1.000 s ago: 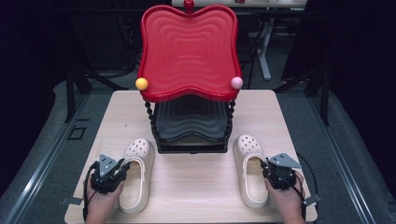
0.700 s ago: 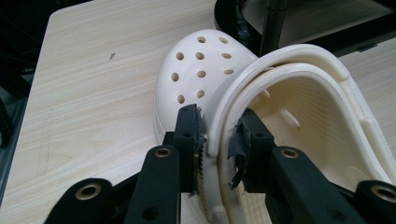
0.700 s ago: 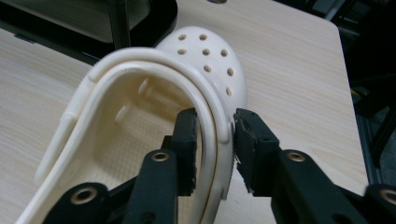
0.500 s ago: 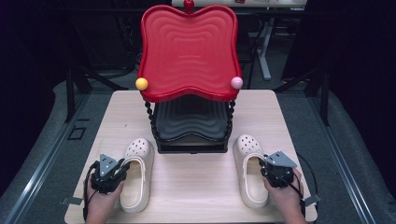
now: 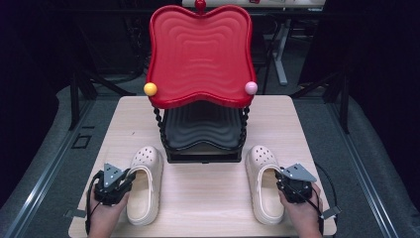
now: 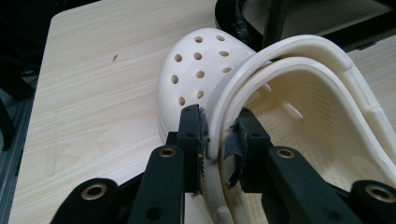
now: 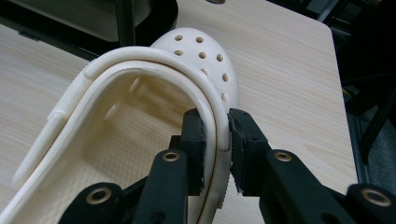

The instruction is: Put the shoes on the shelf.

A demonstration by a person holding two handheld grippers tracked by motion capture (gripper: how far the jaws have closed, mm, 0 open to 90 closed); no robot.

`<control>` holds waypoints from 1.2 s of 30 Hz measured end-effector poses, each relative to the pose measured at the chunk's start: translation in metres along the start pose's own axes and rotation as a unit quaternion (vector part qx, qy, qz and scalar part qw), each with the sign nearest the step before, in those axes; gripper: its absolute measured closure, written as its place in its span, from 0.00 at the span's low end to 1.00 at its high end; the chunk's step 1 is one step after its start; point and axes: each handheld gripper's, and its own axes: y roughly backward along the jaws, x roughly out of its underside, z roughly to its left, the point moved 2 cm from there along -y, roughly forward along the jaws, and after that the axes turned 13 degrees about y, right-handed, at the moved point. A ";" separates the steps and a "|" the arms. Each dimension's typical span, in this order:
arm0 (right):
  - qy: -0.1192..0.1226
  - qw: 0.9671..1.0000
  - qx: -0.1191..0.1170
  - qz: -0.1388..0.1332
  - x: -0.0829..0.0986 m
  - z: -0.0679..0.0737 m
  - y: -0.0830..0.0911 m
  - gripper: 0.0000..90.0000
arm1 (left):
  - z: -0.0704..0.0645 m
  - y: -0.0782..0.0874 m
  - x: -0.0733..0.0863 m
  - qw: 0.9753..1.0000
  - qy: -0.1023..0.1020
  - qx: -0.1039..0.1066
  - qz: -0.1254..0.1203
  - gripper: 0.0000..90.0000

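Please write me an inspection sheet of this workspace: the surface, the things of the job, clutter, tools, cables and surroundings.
Surface: light wooden table, small dark mark near its left side.
Job's things: left clog and right clog, cream, toes toward a two-tier rack, red tray above black tray.
Clutter: nothing seen.
Tools: left tool shut on the left clog's side wall; right tool shut on the right clog's side wall.
Cables: black cable loops beside the right hand.
Surroundings: dark room, grey floor, metal stands behind.

Bright even light on the table [image 5: 208, 198], dark surroundings, soft shadows, slightly blurred frames.
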 end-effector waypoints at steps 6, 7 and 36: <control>-0.005 1.000 0.008 -0.008 -0.001 0.000 0.005 0.85 | 0.002 0.007 -0.003 1.000 0.000 0.005 -0.008 0.84; -0.003 1.000 0.011 -0.009 -0.002 0.001 0.008 0.85 | 0.003 0.008 -0.004 1.000 0.000 0.007 -0.012 0.84; 0.016 0.997 0.008 -0.070 -0.037 0.019 0.073 0.85 | -0.014 0.065 -0.023 0.997 -0.007 0.057 -0.045 0.84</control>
